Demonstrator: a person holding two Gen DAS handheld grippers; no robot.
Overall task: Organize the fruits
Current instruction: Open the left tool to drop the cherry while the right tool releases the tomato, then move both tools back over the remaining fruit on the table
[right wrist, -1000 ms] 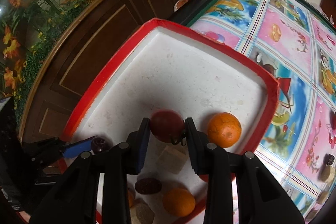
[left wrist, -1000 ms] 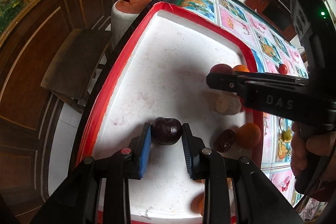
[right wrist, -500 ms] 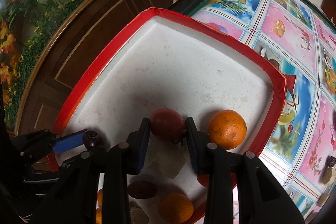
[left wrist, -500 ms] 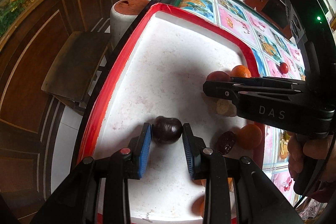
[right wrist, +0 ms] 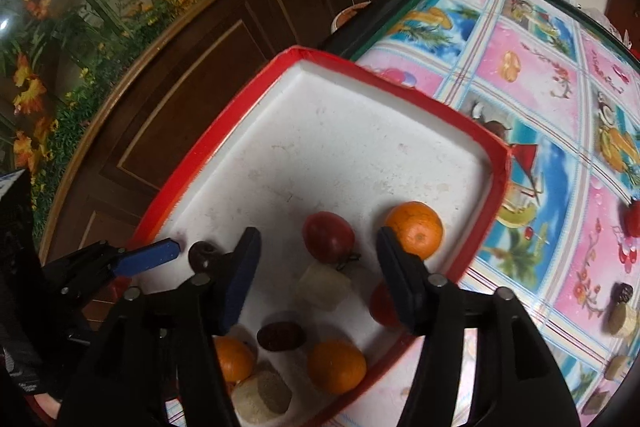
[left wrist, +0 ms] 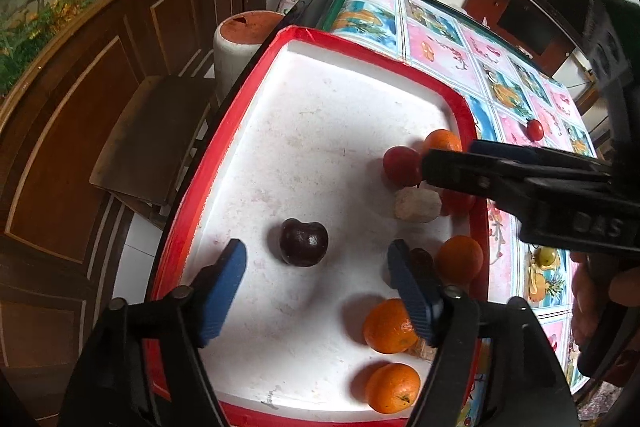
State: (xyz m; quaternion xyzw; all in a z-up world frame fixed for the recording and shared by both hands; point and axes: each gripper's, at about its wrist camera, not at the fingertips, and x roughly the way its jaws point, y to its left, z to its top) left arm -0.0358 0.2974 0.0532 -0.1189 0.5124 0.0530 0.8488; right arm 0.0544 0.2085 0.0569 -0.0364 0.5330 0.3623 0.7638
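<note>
In the left wrist view, the left gripper (left wrist: 316,267) had its jaws spread wide, and the dark plum (left wrist: 303,242) sat free on the white floor of the red-rimmed tray (left wrist: 224,147), between the jaws and nearer the left one, touching neither. Beyond the right jaw lay a dark date (left wrist: 420,259) and an orange (left wrist: 459,258). Farther ahead, the right gripper (left wrist: 444,167) reached in from the right beside a red apple (left wrist: 402,166). In the right wrist view, the right gripper (right wrist: 318,259) was likewise spread, with the red apple (right wrist: 328,236) resting in the tray (right wrist: 400,83) just ahead between the jaws, untouched. An orange (right wrist: 414,229) lay just past the right jaw, and a pale cube (right wrist: 323,286) sat between them. The patterned tabletop (right wrist: 540,87) stretched away to the right.
</note>
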